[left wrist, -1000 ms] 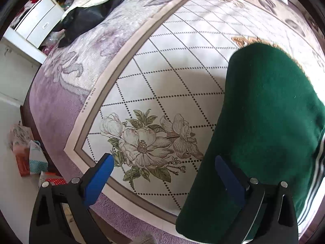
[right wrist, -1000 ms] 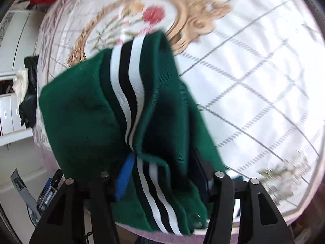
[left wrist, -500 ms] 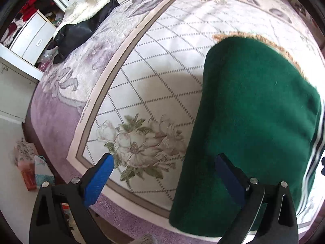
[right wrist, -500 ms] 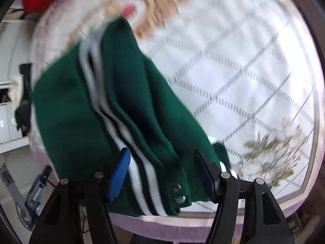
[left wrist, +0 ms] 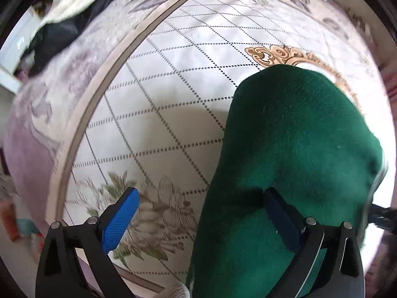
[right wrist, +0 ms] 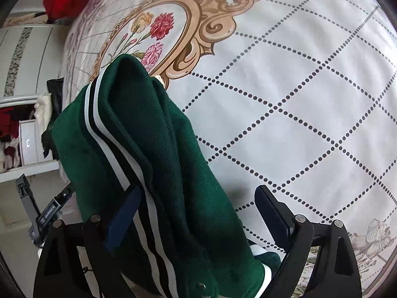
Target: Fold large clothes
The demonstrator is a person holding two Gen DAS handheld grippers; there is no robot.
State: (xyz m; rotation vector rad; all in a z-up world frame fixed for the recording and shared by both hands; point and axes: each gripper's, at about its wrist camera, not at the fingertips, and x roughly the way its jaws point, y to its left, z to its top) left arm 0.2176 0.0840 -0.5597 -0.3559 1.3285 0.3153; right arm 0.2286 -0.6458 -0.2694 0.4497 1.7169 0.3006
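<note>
While the green garment [left wrist: 292, 149] lay folded into a compact bundle on the bed [right wrist: 297, 99], I noted both hand-held grippers, left [left wrist: 198, 213] and right [right wrist: 196, 213], spread apart; only tidying seemed left.

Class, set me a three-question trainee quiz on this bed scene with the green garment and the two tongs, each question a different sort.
1. True or false: the left tongs are shut.
2. The green garment has a trim of: A) red dots B) white and black stripes C) yellow checks?
3. Fill in: the garment lies on a floral ____.

Key: 1 false, they gape with the garment's edge between the jaws; 2 B; 3 bedspread.
</note>
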